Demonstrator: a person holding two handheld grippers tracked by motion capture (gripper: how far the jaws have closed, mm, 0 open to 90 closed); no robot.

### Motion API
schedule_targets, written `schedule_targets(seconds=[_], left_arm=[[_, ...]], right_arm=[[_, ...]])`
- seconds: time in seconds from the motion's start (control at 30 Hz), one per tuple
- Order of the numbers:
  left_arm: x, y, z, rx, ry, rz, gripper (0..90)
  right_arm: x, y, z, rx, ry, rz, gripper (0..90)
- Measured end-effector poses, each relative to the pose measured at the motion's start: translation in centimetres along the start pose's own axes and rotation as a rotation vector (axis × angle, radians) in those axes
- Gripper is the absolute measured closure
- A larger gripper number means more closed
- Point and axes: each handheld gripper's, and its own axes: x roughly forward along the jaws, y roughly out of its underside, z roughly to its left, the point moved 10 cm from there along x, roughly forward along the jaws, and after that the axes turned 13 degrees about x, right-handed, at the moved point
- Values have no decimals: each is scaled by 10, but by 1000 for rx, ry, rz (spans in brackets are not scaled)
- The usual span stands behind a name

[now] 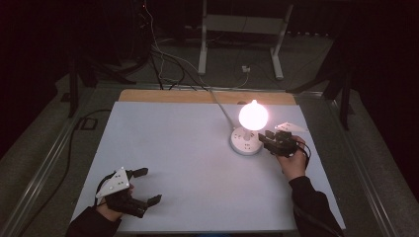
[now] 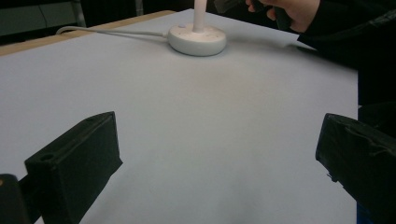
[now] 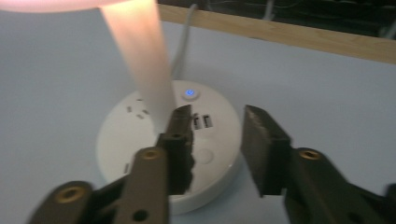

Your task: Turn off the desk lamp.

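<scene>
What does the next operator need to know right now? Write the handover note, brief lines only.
Left tongs: open, empty, resting at the near left of the table, far from the lamp.
Right tongs: open, holding nothing, jaws over the near edge of the lamp base.
Lamp: upright at the table's far right, lit; a blue button glows on the base, and its cable runs off the far edge.
Done: the lamp is on.
Left: cannot tell the next step for sure; probably back the right tongs off the base without knocking the stem.
</scene>
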Motion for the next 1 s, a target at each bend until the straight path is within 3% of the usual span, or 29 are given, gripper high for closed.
schedule_targets(seconds=[0.1,0.17,0.77,1.0], left_arm=[[0,0,0,4,1,2,4],[0,0,0,-2,-2,0,5],[-1,1,0,1,0,3,4],[-1,1,0,4,1,5,5]], right_arm=[[4,0,-3,7,17,14,875],[6,1,-5,9,28,23,895],[26,18,2,1,31,74,899],[27,19,4,-4,29,70,899]])
